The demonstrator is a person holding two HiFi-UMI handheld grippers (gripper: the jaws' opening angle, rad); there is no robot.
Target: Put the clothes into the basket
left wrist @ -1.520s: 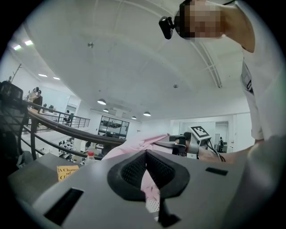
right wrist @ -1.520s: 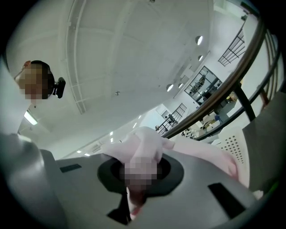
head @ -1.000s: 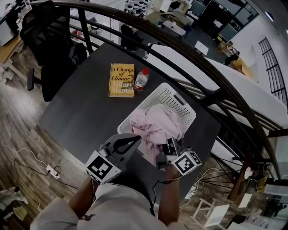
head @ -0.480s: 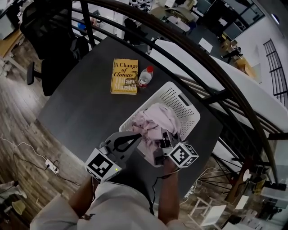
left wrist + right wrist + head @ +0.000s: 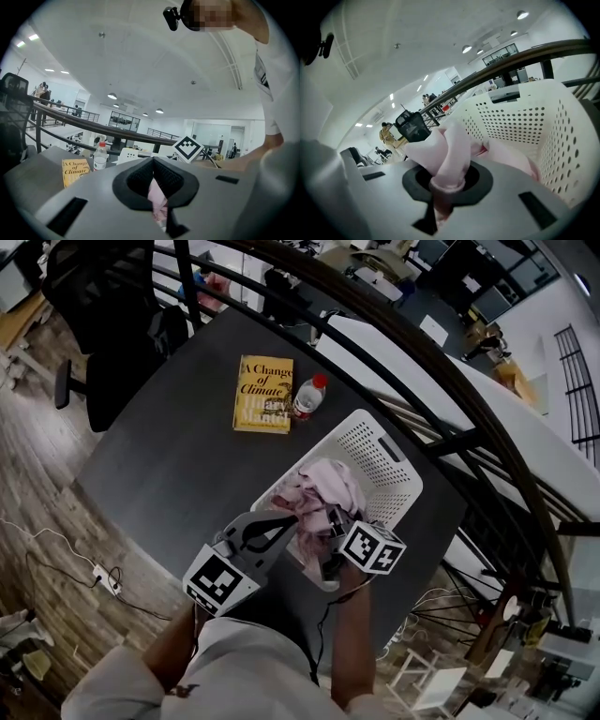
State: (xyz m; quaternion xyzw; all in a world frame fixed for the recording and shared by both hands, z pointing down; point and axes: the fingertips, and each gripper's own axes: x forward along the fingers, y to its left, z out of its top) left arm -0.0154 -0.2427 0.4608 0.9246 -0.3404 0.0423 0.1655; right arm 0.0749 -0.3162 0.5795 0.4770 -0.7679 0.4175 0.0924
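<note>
While most of the pink garment (image 5: pixel 323 486) sits bunched inside the white perforated laundry basket (image 5: pixel 386 457) on the dark table (image 5: pixel 178 465), your left gripper (image 5: pixel 287 521) is clamped on a fold of it by the near rim and your right gripper (image 5: pixel 332 519) is closed tight on another bunch inside. By my judgement, only letting go and clearing the rim remain.

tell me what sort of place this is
Probably an open-plan office, seemingly on a raised level. A black office chair stands by the dark table, a handrail runs along the edge, and rows of ceiling lights stretch across a wide hall.
</note>
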